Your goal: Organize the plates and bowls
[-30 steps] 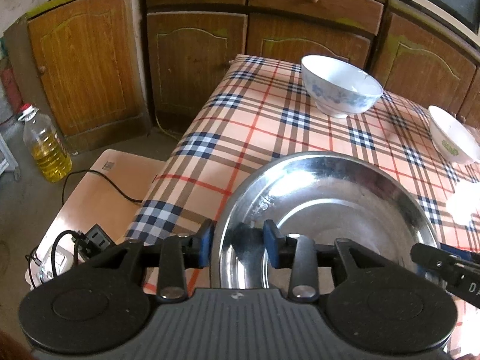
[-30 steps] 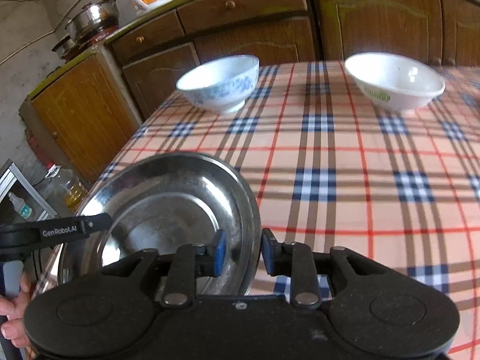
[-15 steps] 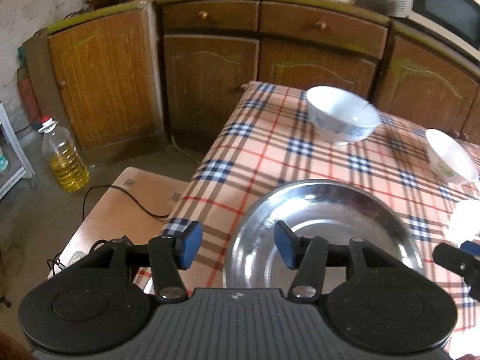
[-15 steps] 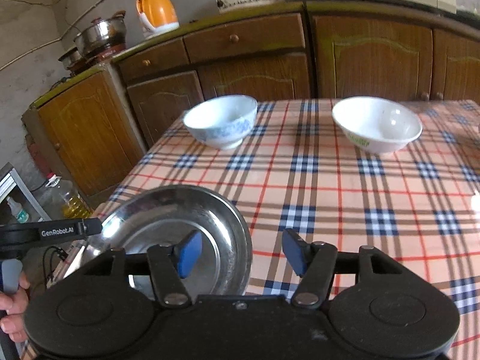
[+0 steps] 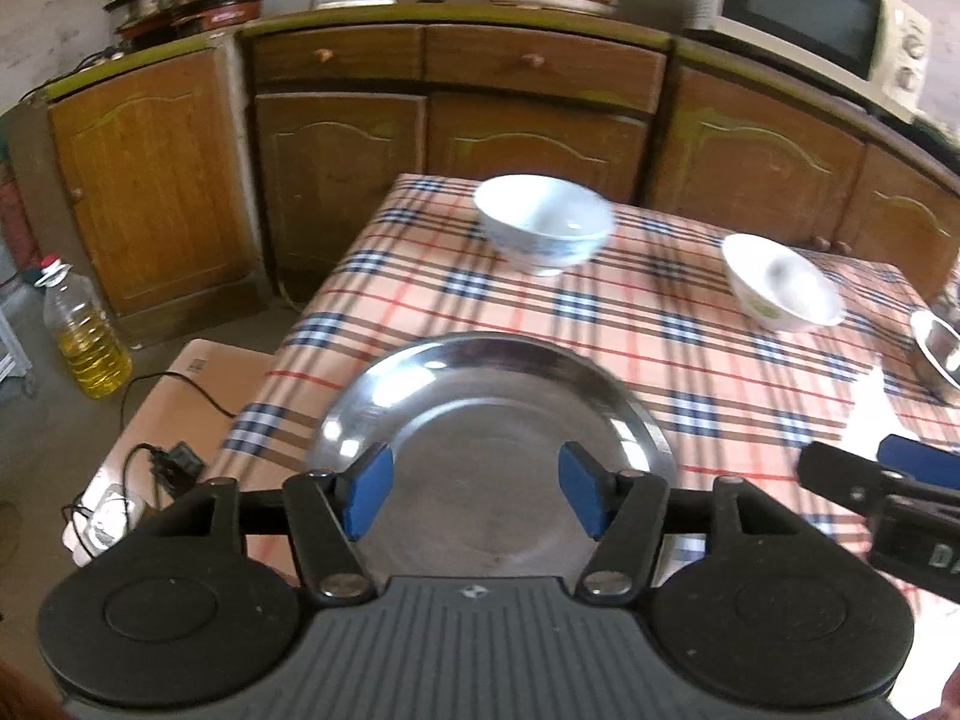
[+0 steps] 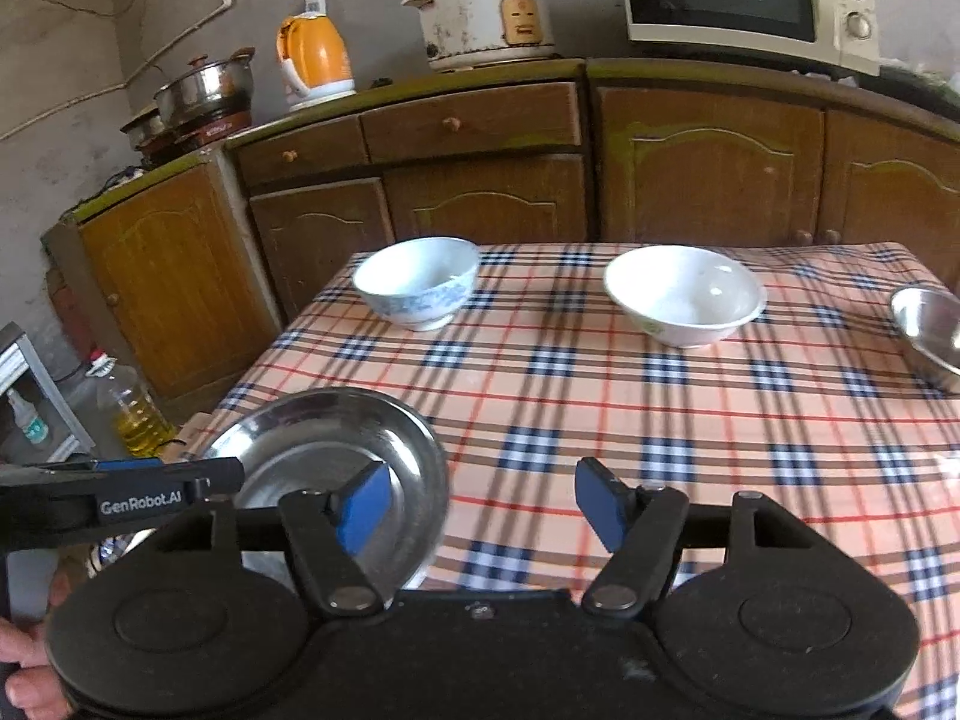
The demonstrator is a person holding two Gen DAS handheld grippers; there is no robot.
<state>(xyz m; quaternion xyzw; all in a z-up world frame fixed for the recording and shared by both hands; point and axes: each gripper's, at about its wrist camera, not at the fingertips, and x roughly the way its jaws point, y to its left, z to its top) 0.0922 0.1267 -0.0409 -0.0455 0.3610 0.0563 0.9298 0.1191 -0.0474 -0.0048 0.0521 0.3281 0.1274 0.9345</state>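
Steel plate [image 5: 492, 414] lies released at the surface's [image 6: 600, 408] seven o'clock corner; both claws, left [image 5: 474, 495] and right [image 6: 480, 501], are opening, empty; we clear its rim before the bowls.

The right gripper [image 6: 480, 504] hung above the near edge of the worktop [image 6: 600, 408], which was covered in a plaid cloth. Its jaws were opening, the blue fingers [image 6: 363, 507] well apart with nothing between them. Below the left-hand finger, a steel plate [image 6: 360, 438] lay flat at the worktop's near left corner. The left gripper [image 6: 129, 483] reached in from the left edge, beside the plate, with part of a hand [image 6: 24, 660] below it. Farther back stood a blue-patterned bowl [image 6: 417, 282] and a plain white bowl [image 6: 684, 294], well apart. A steel bowl [image 6: 930, 330] sat at the right edge, partly cut off.
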